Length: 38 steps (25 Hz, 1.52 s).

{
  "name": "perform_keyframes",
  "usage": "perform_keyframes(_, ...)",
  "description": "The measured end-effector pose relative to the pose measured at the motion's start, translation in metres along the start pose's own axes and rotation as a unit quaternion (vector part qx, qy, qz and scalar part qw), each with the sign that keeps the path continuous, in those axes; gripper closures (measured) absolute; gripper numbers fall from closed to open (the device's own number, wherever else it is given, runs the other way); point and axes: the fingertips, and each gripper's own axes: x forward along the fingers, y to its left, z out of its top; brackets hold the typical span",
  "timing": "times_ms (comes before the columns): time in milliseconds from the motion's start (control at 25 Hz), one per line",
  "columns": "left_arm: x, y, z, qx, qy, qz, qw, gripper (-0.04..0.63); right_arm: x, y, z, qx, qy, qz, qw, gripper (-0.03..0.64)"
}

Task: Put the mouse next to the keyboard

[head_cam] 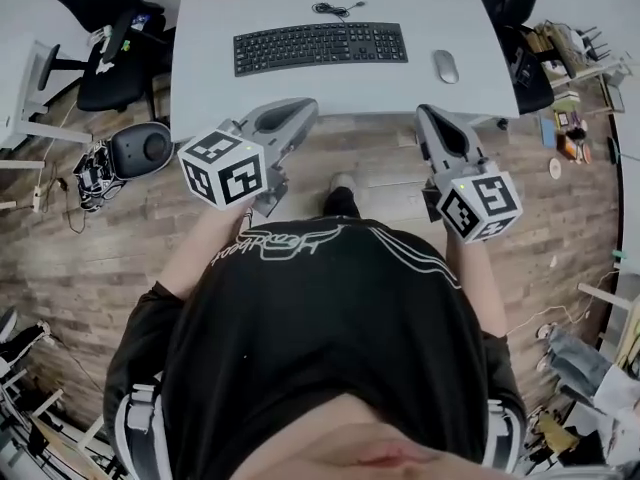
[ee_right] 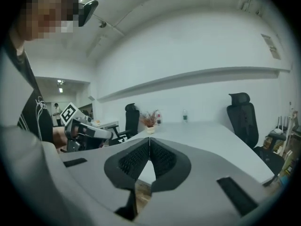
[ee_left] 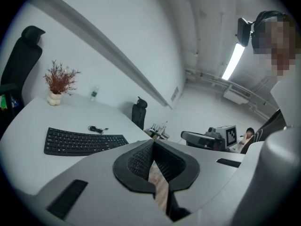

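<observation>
A black keyboard (head_cam: 320,46) lies across the middle of the grey desk (head_cam: 210,78), also seen as the keyboard (ee_left: 80,141) in the left gripper view. A grey mouse (head_cam: 446,66) rests a short way to its right, apart from it. My left gripper (head_cam: 298,111) hovers at the desk's near edge below the keyboard, jaws together with nothing between them. My right gripper (head_cam: 429,116) hangs at the near edge below the mouse, its jaws meeting tip to tip and holding nothing. The mouse does not show in either gripper view.
A coiled black cable (head_cam: 336,9) lies behind the keyboard. A small potted plant (ee_left: 59,84) and a bottle (ee_left: 94,93) stand at the desk's far side. Black office chairs (head_cam: 120,38) stand left of the desk, another chair (head_cam: 515,28) to its right. Cluttered shelving (head_cam: 575,78) is right.
</observation>
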Motion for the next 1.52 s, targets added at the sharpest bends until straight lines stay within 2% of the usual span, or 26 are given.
perform_keyframes(160, -0.036, -0.039, 0.0, 0.034, -0.007, -0.024, 0.9991, 0.588, -0.022, 0.056, -0.001, -0.009, 0.001, 0.035, 0.999, 0.606)
perform_keyframes(320, -0.066, -0.071, -0.011, 0.078, -0.002, -0.036, 0.9963, 0.588, -0.04, 0.098, -0.009, 0.02, -0.008, 0.062, 0.998, 0.606)
perform_keyframes(560, -0.093, -0.096, -0.025, 0.085, -0.002, -0.045, 0.9953, 0.588, -0.052, 0.136, -0.021, 0.04, -0.002, 0.084, 0.996, 0.606)
perform_keyframes(960, -0.097, -0.115, -0.03, 0.08, -0.007, -0.048, 0.9957, 0.588, -0.067, 0.142, -0.028, 0.063, 0.013, 0.09, 0.994, 0.606)
perform_keyframes(1520, -0.078, -0.136, -0.033, 0.078, -0.008, -0.068, 0.9946, 0.588, -0.092, 0.127, -0.018, 0.056, 0.01, 0.072, 0.996, 0.606)
